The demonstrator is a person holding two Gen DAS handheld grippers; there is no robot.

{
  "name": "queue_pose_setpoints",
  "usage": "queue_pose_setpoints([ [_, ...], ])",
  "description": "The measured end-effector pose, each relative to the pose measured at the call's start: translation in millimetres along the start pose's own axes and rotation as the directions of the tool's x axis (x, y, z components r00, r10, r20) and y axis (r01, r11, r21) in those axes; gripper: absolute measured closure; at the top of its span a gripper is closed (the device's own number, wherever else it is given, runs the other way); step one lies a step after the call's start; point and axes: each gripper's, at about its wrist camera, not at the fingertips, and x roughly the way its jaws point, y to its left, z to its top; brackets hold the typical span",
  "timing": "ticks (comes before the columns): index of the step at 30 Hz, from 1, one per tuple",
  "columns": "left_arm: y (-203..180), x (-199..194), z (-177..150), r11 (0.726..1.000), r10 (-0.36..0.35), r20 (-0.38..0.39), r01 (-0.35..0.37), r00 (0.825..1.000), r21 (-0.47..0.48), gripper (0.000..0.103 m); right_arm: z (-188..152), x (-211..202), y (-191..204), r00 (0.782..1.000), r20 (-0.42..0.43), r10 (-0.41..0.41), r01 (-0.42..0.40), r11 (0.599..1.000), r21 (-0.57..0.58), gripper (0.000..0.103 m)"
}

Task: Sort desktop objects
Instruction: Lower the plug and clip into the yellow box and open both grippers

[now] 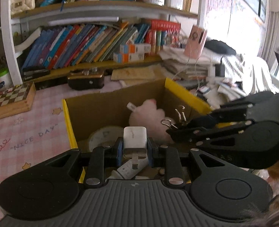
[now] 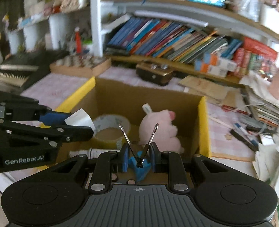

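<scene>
My left gripper is shut on a white plug charger, held over the near edge of an open cardboard box with yellow-taped rims. My right gripper is shut on a binder clip whose two wire handles stick up in a V; it also hangs over the box. Each gripper shows in the other's view: the right gripper with the clip, the left gripper with the charger. Inside the box lie a pink plush toy, a tape roll and a white tube.
The box stands on a pink checked desk mat. A chessboard box lies at the left and a dark case behind the box. Bookshelves rise at the back. Stacked papers and pens crowd the right side.
</scene>
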Motion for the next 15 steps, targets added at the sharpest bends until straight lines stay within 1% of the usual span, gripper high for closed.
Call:
queue_pose_setpoints([
  [4,1.1,15.1,-1.6,1.000,0.014,-0.040,-0.014,0.999,0.012,0.080,4.5,22.9,2.6,0.997,-0.075,0.029,-0.034,0.997,-0.073,0.081],
  [9,-2.4,31.1,-2.2,0.999,0.022,-0.094,-0.018,0.995,0.046,0.080,8.0,45.3,-0.5,0.985,-0.164,0.047,-0.066,0.991,-0.115,0.080],
  [15,-6.0,37.9,-3.2,0.999,0.019,-0.119,-0.013,0.993,0.047,0.080,7.5,55.9,0.0,0.973,-0.227,0.049,-0.089,0.981,-0.171,0.080],
])
